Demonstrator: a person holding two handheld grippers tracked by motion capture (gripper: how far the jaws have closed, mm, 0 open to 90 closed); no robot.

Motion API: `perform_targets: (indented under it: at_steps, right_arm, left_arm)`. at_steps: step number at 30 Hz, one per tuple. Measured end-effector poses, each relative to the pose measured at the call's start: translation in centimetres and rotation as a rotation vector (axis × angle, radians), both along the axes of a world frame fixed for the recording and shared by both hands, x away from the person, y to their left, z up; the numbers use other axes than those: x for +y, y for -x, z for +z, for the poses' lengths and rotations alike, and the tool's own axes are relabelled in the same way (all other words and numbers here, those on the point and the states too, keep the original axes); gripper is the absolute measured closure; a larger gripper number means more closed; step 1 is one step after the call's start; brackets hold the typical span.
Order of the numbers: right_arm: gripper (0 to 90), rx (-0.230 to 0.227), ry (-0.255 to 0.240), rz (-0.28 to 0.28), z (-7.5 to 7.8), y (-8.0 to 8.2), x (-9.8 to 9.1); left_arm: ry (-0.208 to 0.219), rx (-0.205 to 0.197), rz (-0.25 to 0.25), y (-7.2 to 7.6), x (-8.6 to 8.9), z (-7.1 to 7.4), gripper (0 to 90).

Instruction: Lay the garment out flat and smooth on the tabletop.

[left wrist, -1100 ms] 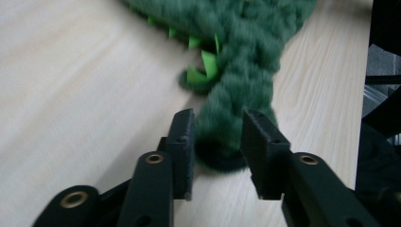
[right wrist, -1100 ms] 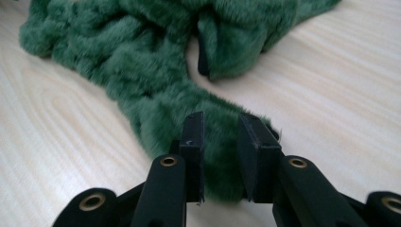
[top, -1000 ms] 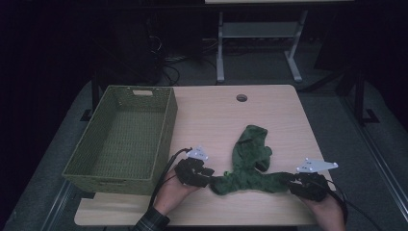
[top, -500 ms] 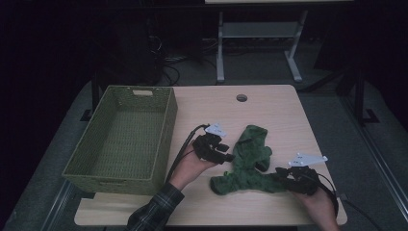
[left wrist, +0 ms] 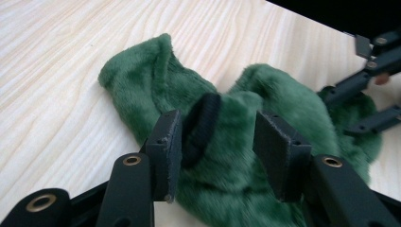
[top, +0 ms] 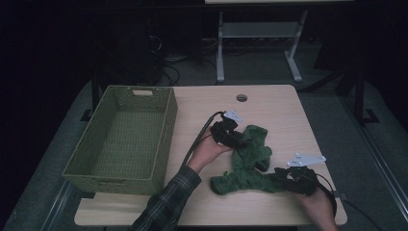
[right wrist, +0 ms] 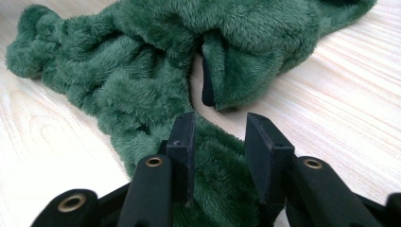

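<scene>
A fuzzy green garment (top: 250,161) with black trim lies crumpled on the wooden table (top: 274,106), right of centre. My left gripper (top: 242,142) is at its upper left part. In the left gripper view the left gripper (left wrist: 217,137) stands open, jaws astride a fold of garment (left wrist: 236,179) and a black cuff (left wrist: 201,125). My right gripper (top: 277,174) is at the garment's lower right end. In the right gripper view the right gripper (right wrist: 220,137) has its jaws closed on a thick strip of the garment (right wrist: 142,71).
A green woven basket (top: 166,130) stands on the table's left half with nothing in it. A round cable hole (top: 242,97) sits near the far edge. The right gripper (left wrist: 373,85) appears at the upper right of the left gripper view.
My left gripper has left the garment's lower left end and moved up and right to its upper part. The right gripper has stayed at the lower right end.
</scene>
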State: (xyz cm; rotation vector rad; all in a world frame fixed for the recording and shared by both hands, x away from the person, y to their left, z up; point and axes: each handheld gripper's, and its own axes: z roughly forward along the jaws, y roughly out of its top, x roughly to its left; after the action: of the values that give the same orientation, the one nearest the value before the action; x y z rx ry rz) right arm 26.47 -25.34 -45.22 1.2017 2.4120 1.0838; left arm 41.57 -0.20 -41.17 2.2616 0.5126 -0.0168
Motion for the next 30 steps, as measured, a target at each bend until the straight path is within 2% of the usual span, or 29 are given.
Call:
perform_targets:
  at_steps: [1, 3, 6, 8, 12, 16, 23, 24, 30]
  right_arm:
    - [63.7, -0.003, -0.002, 0.001, 0.0, 0.0, -0.1]
    - [63.7, -0.006, -0.003, 0.001, 0.0, 0.0, -0.1]
    - [63.7, -0.006, -0.002, -0.002, 0.0, 0.0, -0.2]
    - [63.7, -0.006, -0.002, 0.000, -0.1, -0.1, -0.2]
    - [63.7, -0.008, 0.000, 0.000, -0.1, -0.1, -0.2]
    - [62.8, -0.003, -0.004, 0.001, -0.2, -0.1, 0.0]
    - [61.8, 0.002, -0.008, -0.001, -0.2, -0.3, 0.5]
    - [61.8, 0.007, -0.014, -0.007, -0.2, -0.3, 0.7]
    - [61.8, 0.004, 0.002, -0.015, -0.3, -0.9, 1.5]
  left_arm:
    - [0.013, 0.013, 0.008, -0.3, -0.5, -0.4, 51.8]
    - [0.012, 0.017, 0.001, -0.5, -0.6, -0.6, 51.8]
    - [0.000, 0.048, -0.026, -0.6, -1.1, -1.3, 55.6]
    - [-0.011, 0.059, -0.035, -0.6, -1.2, -1.6, 60.6]
    - [-0.036, 0.050, -0.053, -0.4, -1.3, -1.7, 78.6]
    - [-0.029, 0.052, -0.057, -0.1, -1.0, -1.3, 83.0]
    - [0.024, 0.012, -0.008, 0.5, 1.1, 0.3, 83.4]
    - [0.045, 0.003, 0.019, 0.7, 1.7, 0.6, 83.5]
    - [0.070, 0.003, 0.067, 1.1, 3.5, 0.8, 83.5]
